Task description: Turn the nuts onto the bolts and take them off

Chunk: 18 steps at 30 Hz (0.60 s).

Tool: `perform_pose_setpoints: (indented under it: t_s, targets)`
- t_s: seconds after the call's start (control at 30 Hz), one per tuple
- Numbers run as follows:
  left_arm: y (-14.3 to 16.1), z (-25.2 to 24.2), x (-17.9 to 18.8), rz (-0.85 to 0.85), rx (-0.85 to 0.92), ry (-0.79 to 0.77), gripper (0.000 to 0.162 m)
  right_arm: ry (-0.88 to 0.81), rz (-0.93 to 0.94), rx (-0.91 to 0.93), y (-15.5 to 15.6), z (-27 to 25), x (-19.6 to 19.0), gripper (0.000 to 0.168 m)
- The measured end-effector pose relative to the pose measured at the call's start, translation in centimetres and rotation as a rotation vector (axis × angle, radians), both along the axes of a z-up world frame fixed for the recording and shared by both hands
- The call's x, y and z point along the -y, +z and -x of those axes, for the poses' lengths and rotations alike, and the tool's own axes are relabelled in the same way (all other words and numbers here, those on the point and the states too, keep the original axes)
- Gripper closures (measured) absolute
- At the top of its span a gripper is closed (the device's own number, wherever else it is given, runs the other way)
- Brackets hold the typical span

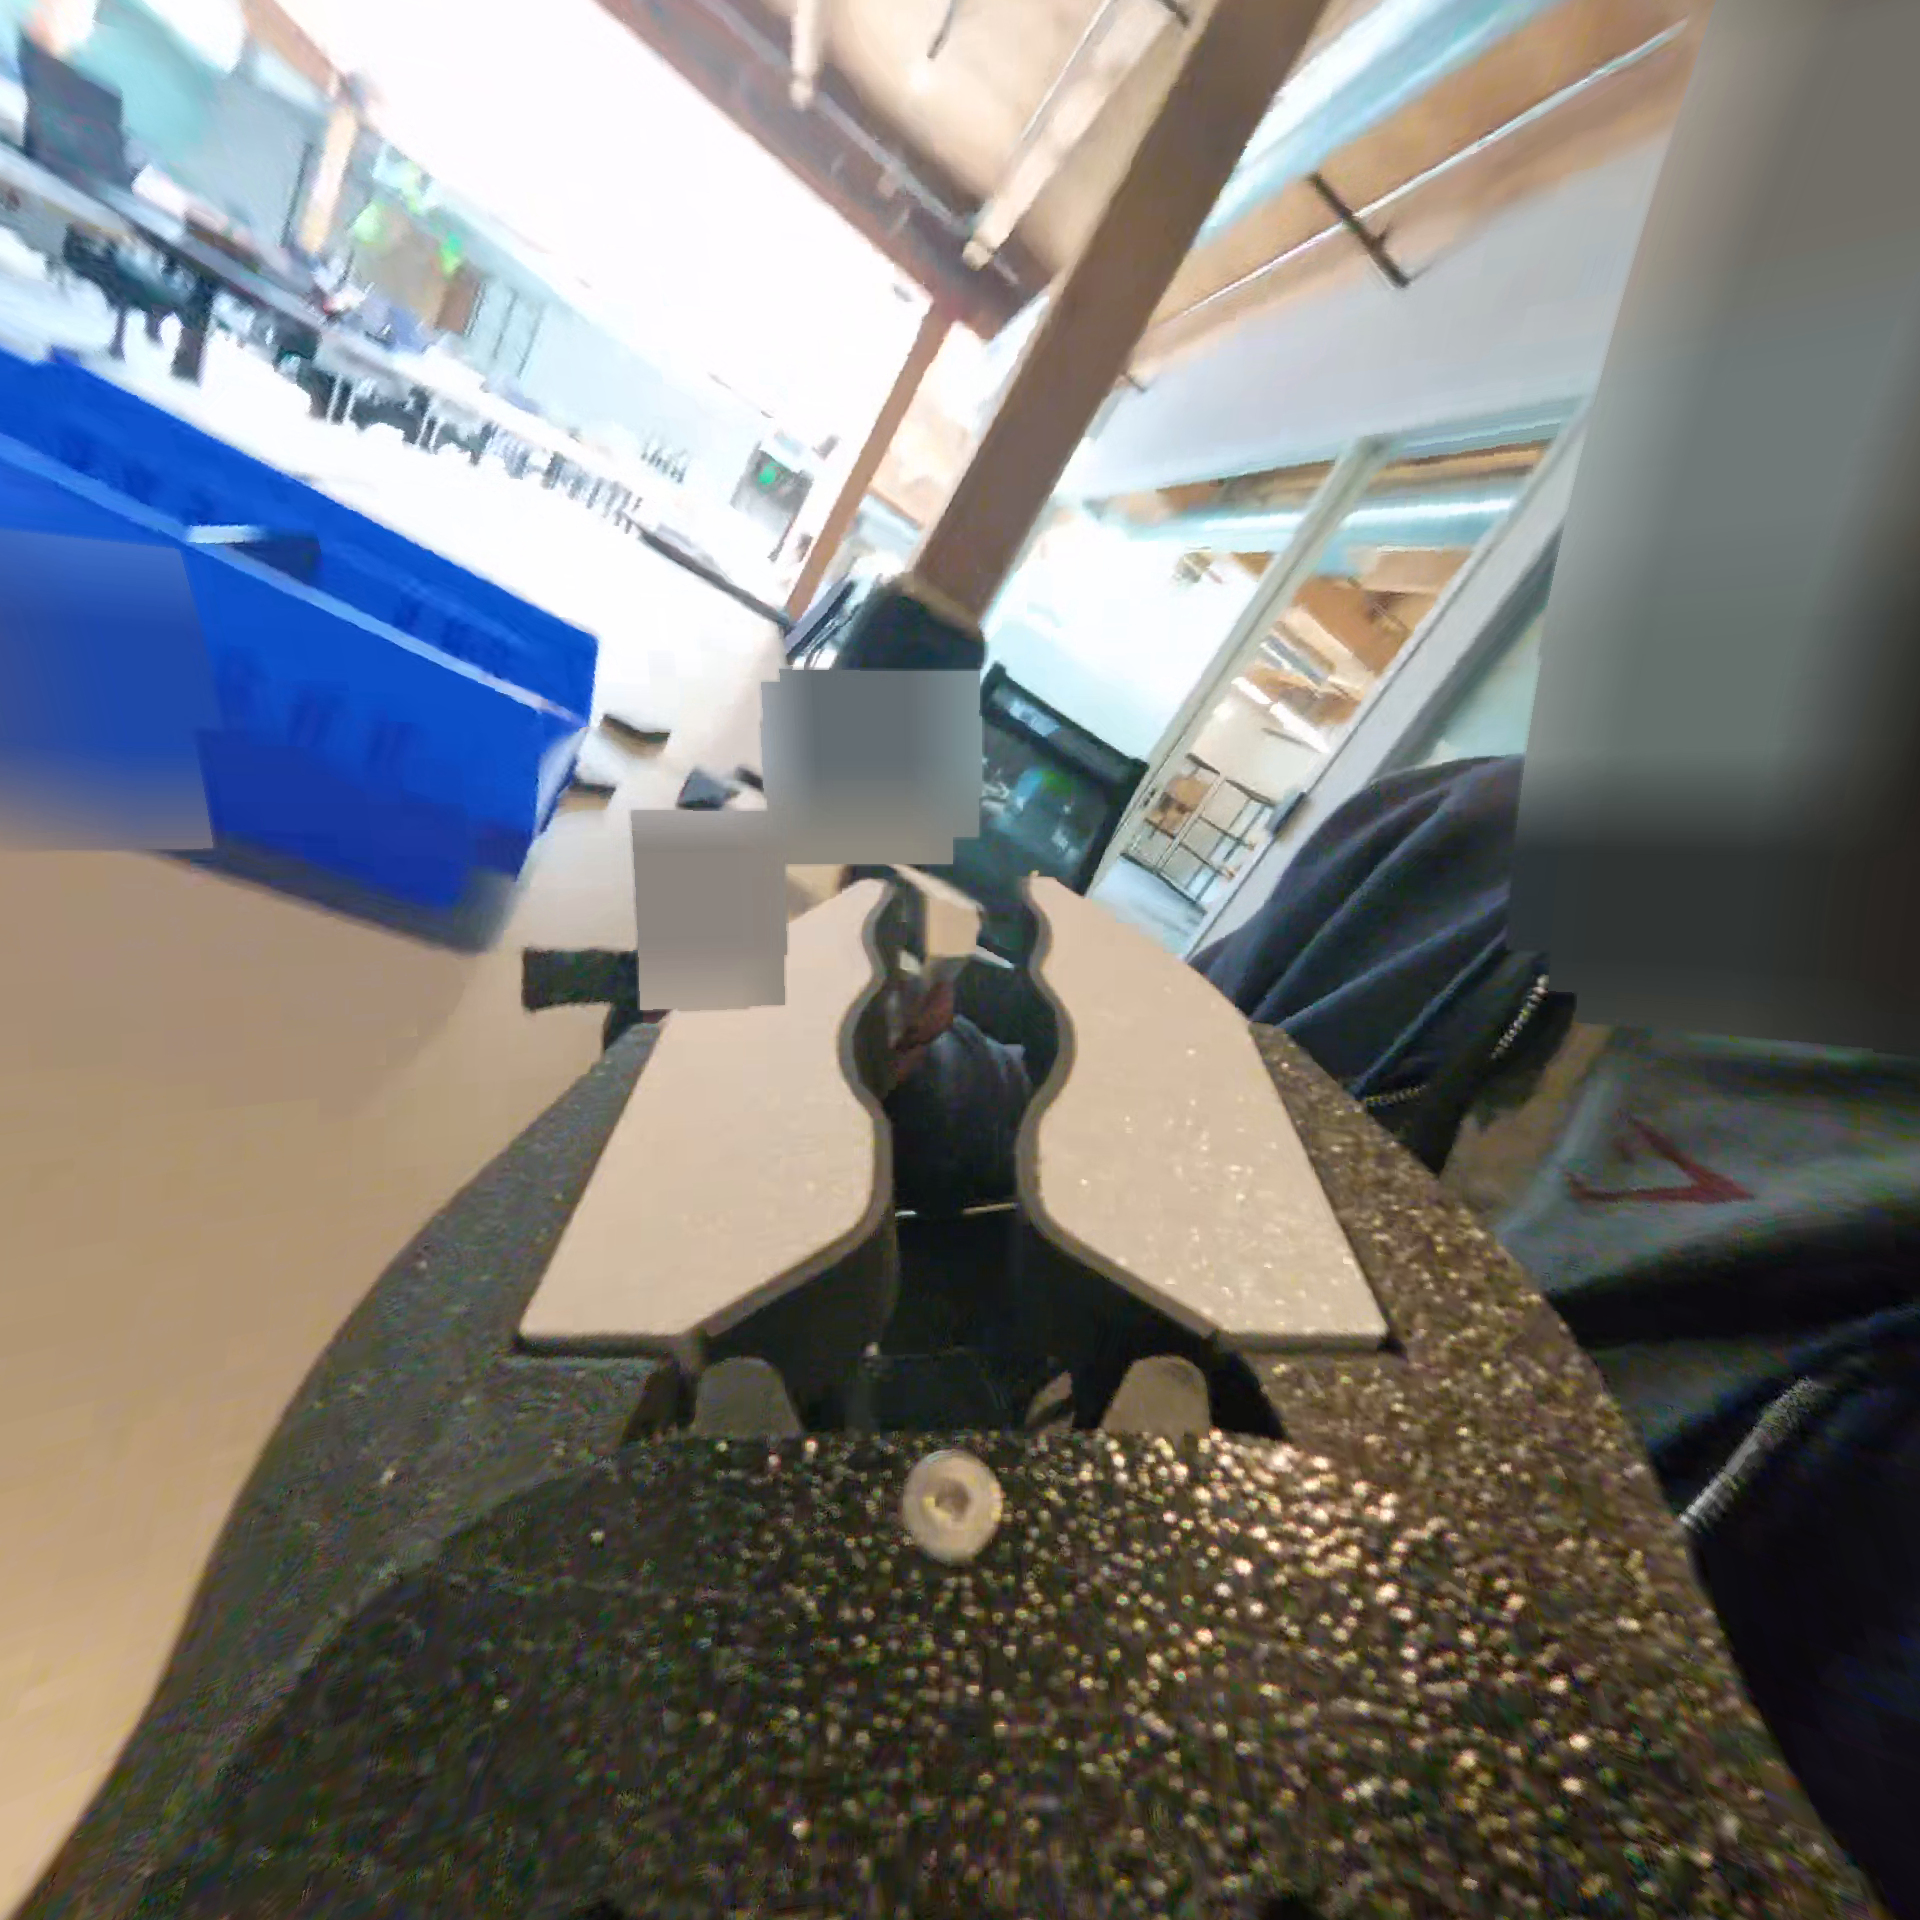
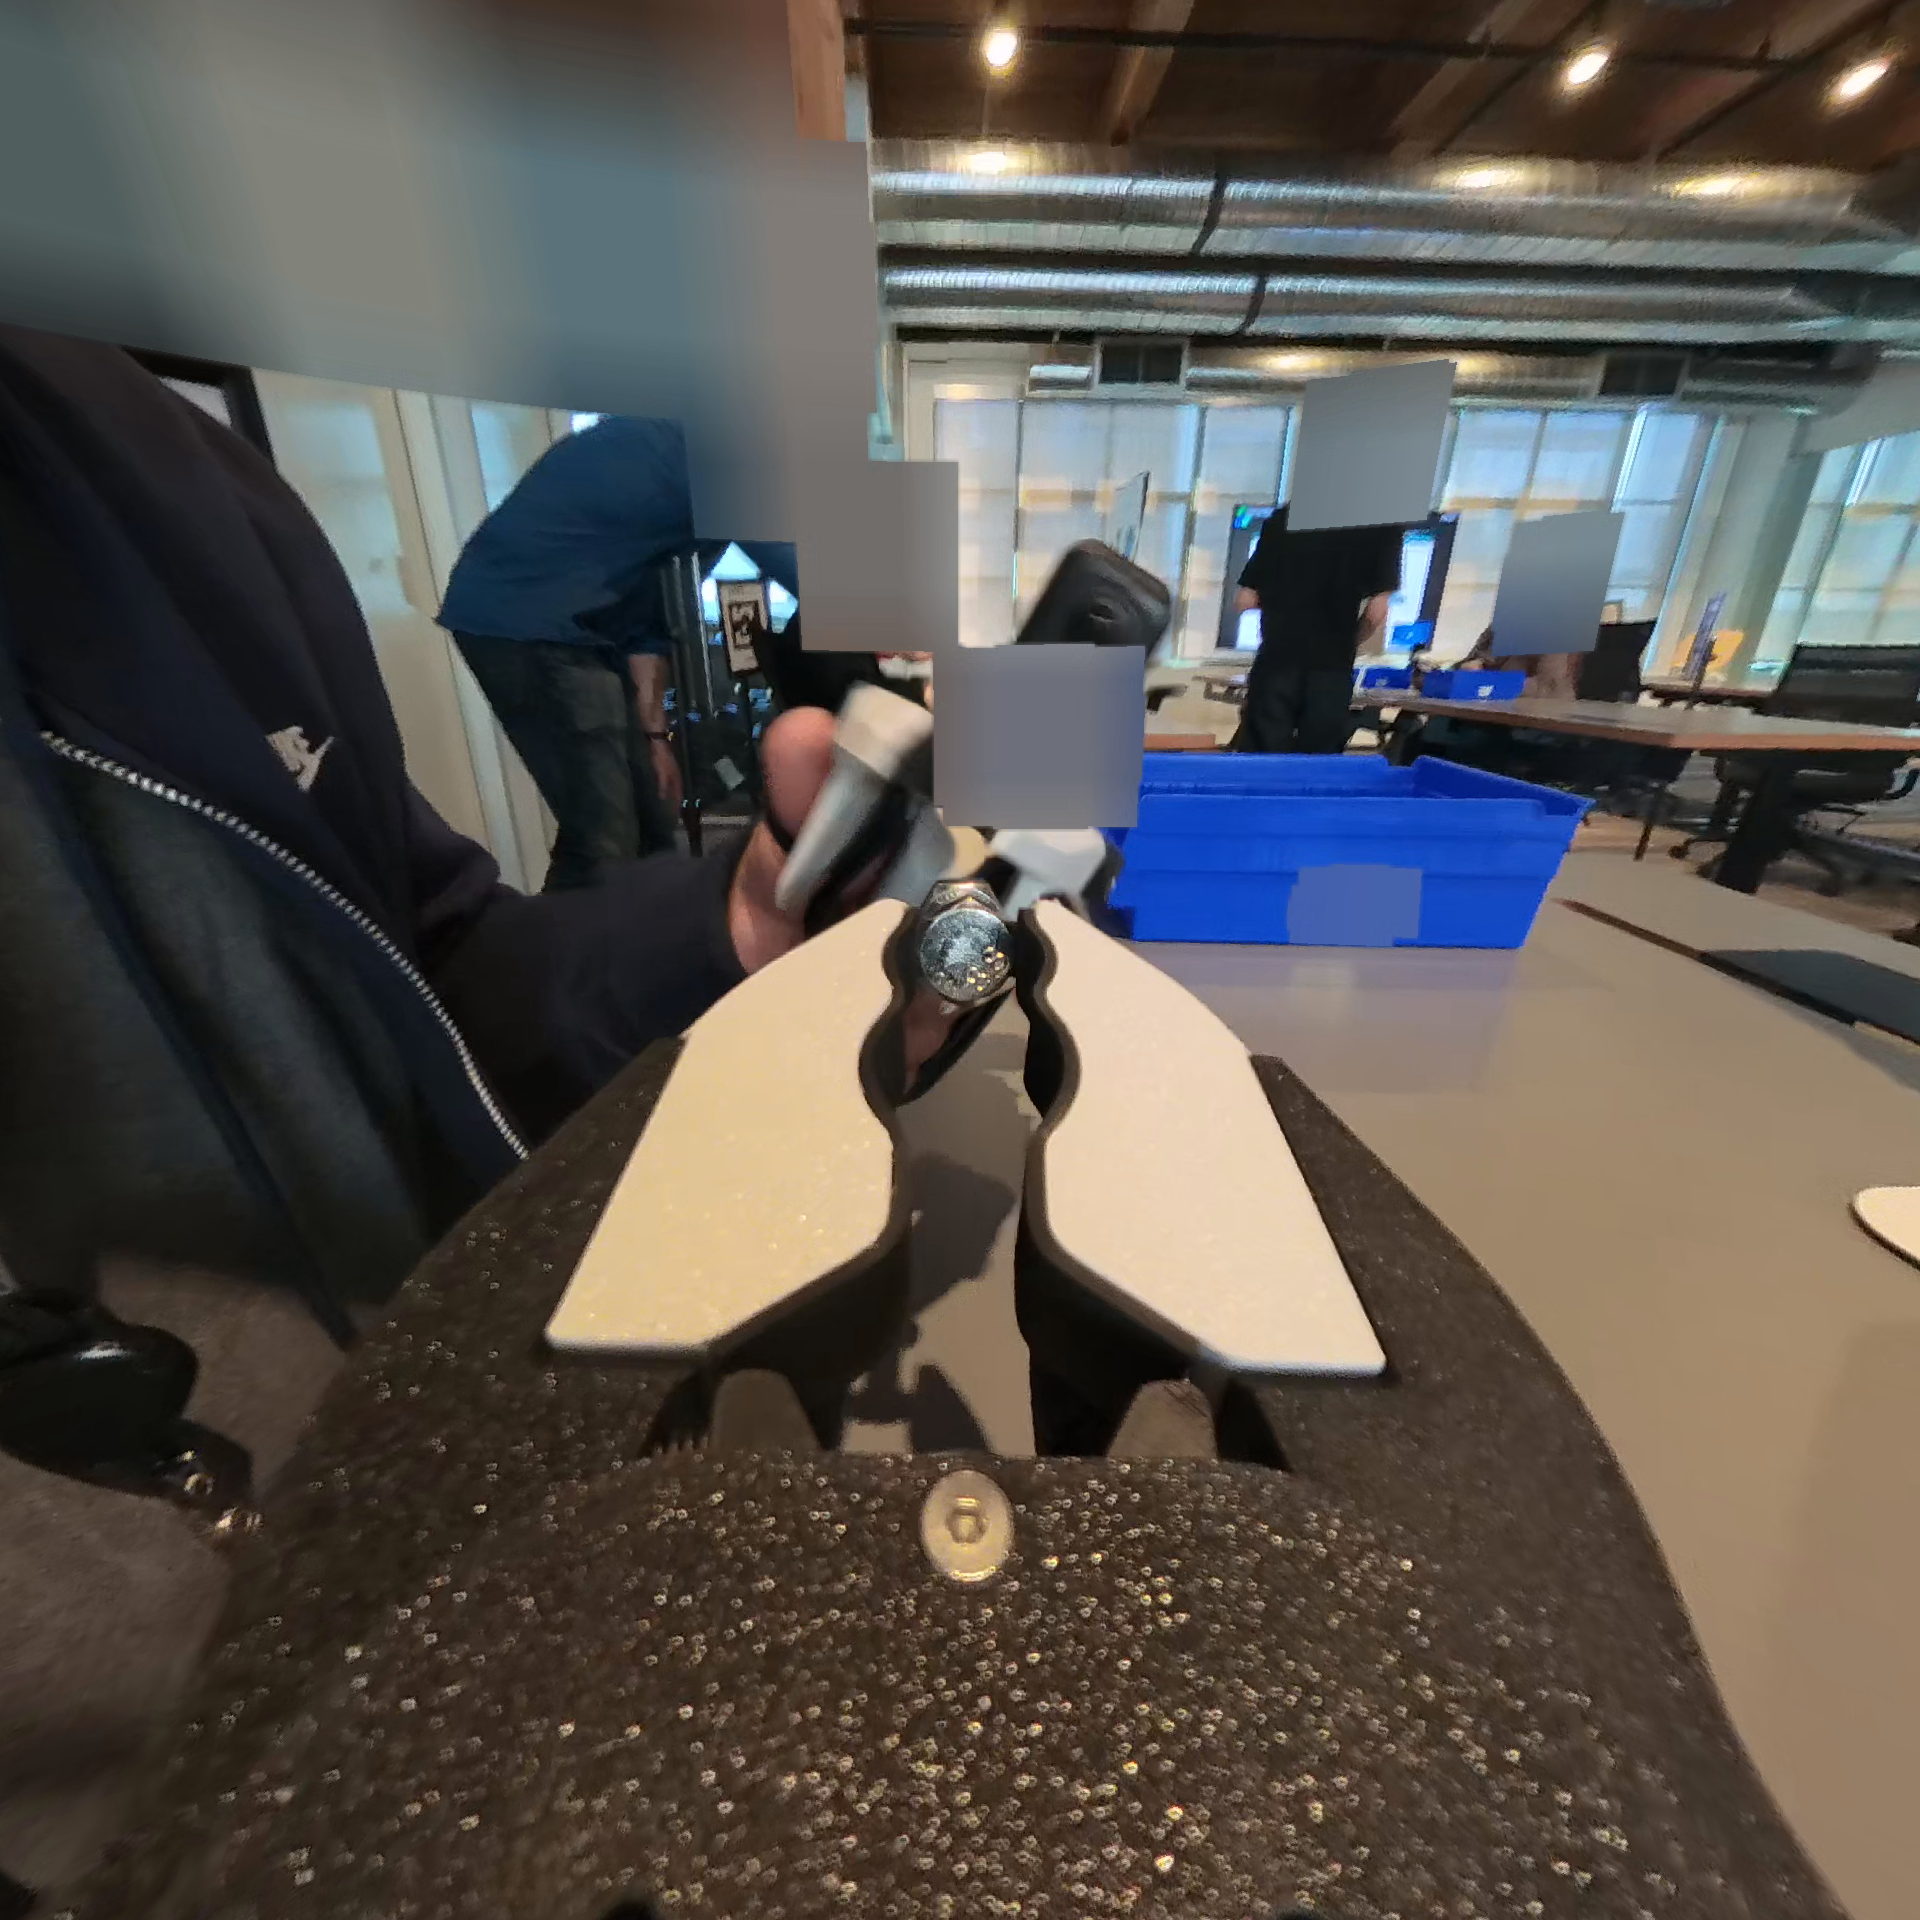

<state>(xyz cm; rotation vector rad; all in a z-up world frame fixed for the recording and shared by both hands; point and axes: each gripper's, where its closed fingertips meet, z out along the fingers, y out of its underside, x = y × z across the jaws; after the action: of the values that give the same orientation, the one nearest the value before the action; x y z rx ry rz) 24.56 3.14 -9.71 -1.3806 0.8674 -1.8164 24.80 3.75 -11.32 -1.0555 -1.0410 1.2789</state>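
Note:
In the right wrist view my right gripper (image 2: 966, 935) is shut on a silver bolt (image 2: 961, 954), whose round shiny end faces the camera. A hex nut (image 2: 964, 896) sits on the bolt just behind that end. Beyond it my left gripper (image 2: 1039, 868), held by a hand (image 2: 774, 831), meets the same piece from the far side. In the left wrist view, which is blurred, my left gripper (image 1: 956, 914) has its tips closed around a silver faceted piece (image 1: 940, 925) that looks like the nut. The dark body of the right gripper (image 1: 956, 1101) is behind it.
A blue bin (image 2: 1330, 831) stands on the grey table (image 2: 1455, 1091) at the back; it also shows in the left wrist view (image 1: 343, 675). The dark jacket (image 2: 208, 831) of the person holding the grippers is close by. A white disc (image 2: 1891, 1226) lies at the right edge. Only a small space, under 4 cm, lies between the two pairs of fingers.

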Motion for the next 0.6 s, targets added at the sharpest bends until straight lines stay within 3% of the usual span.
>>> perform_pose_setpoints:
  t_s: [0.07, 0.17, 0.27, 0.43, 0.6]
  targets:
    - [0.4, 0.4, 0.0, -0.170, 0.000, 0.057, 0.133, 0.011, 0.020, -0.026, 0.3, -0.3, -0.1, 0.151]
    - [0.0, 0.8, -0.8, -0.617, -0.091, 0.297, 0.123, 0.026, 0.040, -0.046, 0.4, -0.5, -0.1, 0.151]
    - [-1.4, 0.5, -1.2, -0.921, -0.219, 0.402, 0.124, 0.040, 0.045, -0.046, 0.4, -0.4, 0.0, 0.151]
    - [-1.7, -0.4, 0.6, -1.108, -0.173, 0.377, 0.136, 0.046, 0.048, -0.045, 0.4, -0.3, 0.0, 0.151]
    - [-1.5, -0.4, 0.1, -1.115, -0.188, 0.420, 0.135, 0.057, 0.048, -0.040, 0.3, -0.2, 0.2, 0.151]
